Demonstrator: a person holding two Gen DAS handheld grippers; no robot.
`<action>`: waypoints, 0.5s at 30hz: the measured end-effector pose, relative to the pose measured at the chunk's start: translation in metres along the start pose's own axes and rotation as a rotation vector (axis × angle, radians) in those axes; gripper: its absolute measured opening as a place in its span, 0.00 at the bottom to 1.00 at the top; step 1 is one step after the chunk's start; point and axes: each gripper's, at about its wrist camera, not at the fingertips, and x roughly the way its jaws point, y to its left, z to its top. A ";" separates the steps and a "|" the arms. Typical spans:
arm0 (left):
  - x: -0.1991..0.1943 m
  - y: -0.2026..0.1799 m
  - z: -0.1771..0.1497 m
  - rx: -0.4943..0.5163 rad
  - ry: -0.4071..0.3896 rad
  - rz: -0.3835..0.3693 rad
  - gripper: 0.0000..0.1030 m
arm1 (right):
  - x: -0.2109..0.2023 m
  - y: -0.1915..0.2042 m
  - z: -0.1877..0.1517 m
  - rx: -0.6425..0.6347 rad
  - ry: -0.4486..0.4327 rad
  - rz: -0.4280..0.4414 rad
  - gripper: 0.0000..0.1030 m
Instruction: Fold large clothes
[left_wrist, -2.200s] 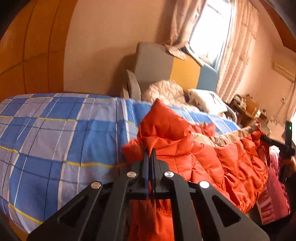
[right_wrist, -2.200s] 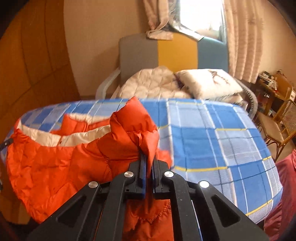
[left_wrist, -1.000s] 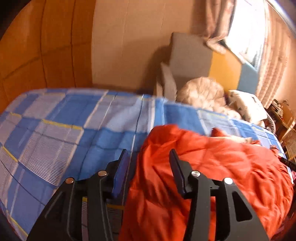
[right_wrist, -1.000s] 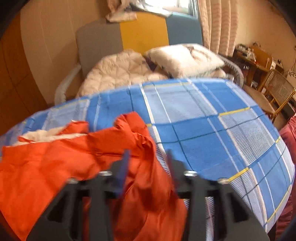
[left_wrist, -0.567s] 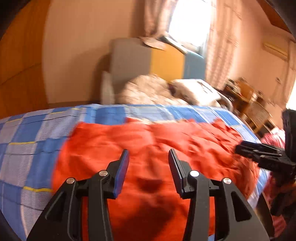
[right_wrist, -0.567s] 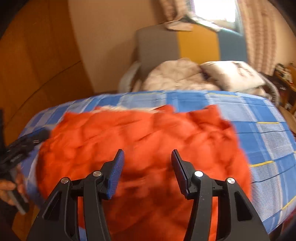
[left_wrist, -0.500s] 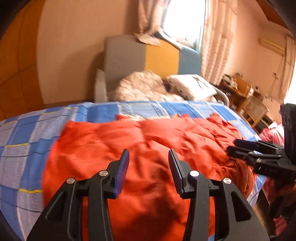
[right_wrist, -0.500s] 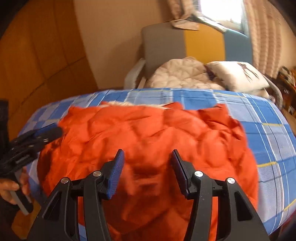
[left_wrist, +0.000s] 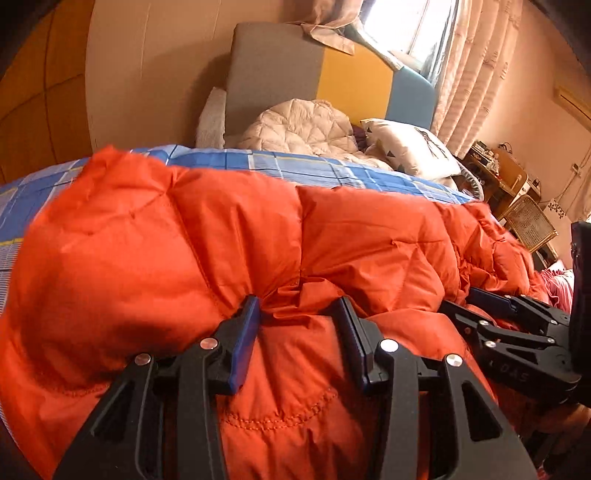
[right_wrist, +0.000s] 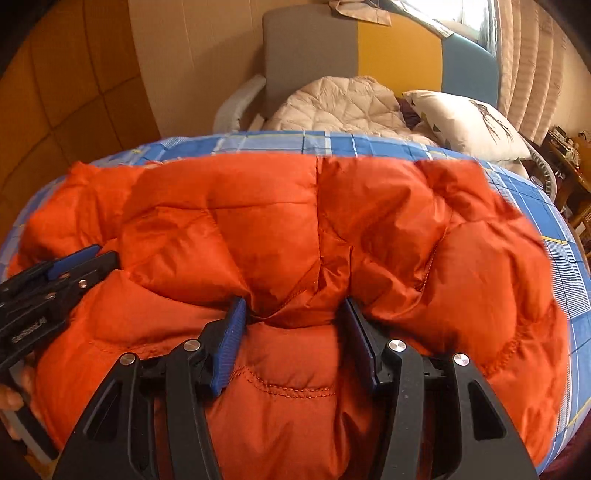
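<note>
An orange quilted down jacket (left_wrist: 221, 240) lies spread across the blue plaid bed (left_wrist: 295, 166), reaching over the near edge. My left gripper (left_wrist: 298, 301) is open, its fingertips pushed into the jacket's near part, with a pucker of fabric between the jaws but not pinched. My right gripper (right_wrist: 293, 301) stands the same way on the jacket (right_wrist: 277, 206), open, with a creased seam between its jaws. Each gripper shows in the other's view: the right gripper (left_wrist: 458, 299) at the right, the left gripper (right_wrist: 105, 254) at the left, both resting on the jacket.
Behind the bed (right_wrist: 277, 144) stands a grey, yellow and blue chair (left_wrist: 277, 74) holding a beige quilted garment (left_wrist: 299, 125) and a white pillow (left_wrist: 406, 151). A wicker chair (left_wrist: 528, 221) and a cluttered wooden table stand at the right. Pink cloth (left_wrist: 557, 284) hangs by the bed's right side.
Both grippers, shut on jacket corners earlier, let go and now stand open. They swung inward and came down onto the jacket, which now lies flat across the bed.
</note>
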 end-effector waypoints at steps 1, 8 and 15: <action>0.002 0.000 0.000 0.003 0.000 0.005 0.42 | 0.004 0.000 0.000 0.002 0.003 -0.004 0.51; -0.012 -0.003 -0.003 -0.010 -0.019 0.018 0.41 | 0.005 0.003 -0.001 -0.003 0.023 -0.024 0.51; -0.055 0.006 -0.011 -0.034 -0.099 0.042 0.46 | -0.029 0.020 0.008 0.018 -0.067 0.017 0.57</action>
